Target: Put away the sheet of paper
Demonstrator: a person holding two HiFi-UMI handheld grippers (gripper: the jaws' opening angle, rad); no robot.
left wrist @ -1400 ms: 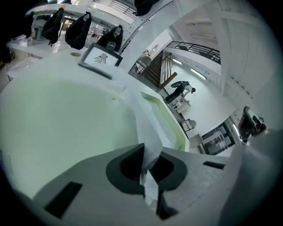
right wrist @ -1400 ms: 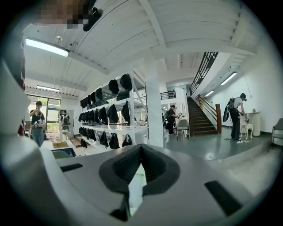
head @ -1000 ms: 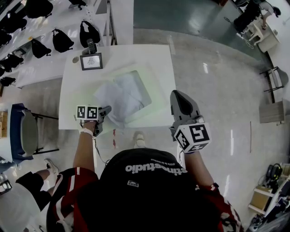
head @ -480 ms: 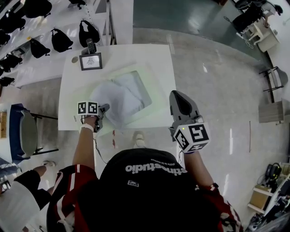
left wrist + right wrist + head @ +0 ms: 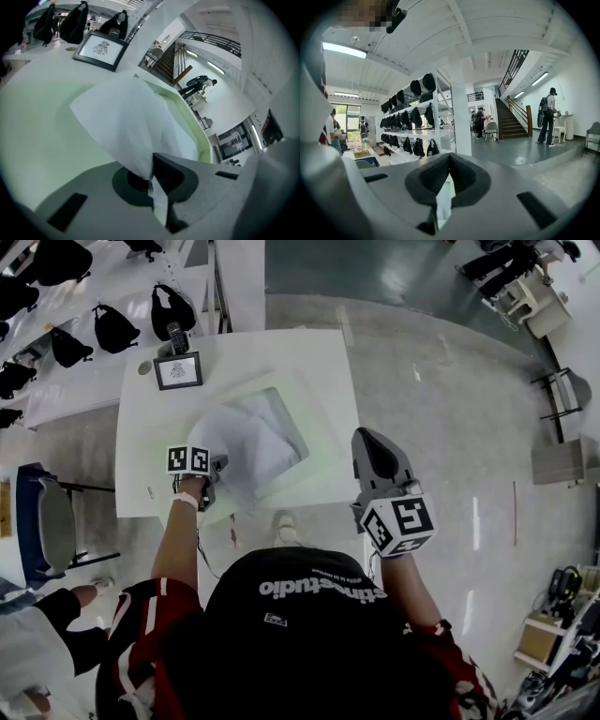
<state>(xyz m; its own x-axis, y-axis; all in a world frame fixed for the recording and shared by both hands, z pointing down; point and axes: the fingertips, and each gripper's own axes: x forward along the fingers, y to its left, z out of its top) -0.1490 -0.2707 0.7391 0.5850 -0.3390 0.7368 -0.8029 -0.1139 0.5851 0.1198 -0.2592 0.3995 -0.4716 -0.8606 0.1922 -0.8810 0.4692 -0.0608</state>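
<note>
Framed picture [image 5: 178, 371] — black bags [image 5: 115, 326] beyond

the only legible print is "studio", in white letters across the person's black shirt [image 5: 323, 589].

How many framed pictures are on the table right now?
1: the framed picture sits at the table's far left corner, beyond the sheet of paper. None looks hidden.

Sheet of paper [image 5: 246, 442] — white, thin, creased & bowed up, draped across pale green tray [image 5: 47, 140] on tabletop [image 5: 281, 352]; near corner pinched btw. fingers of left gripper [image 5: 152, 166].
</note>
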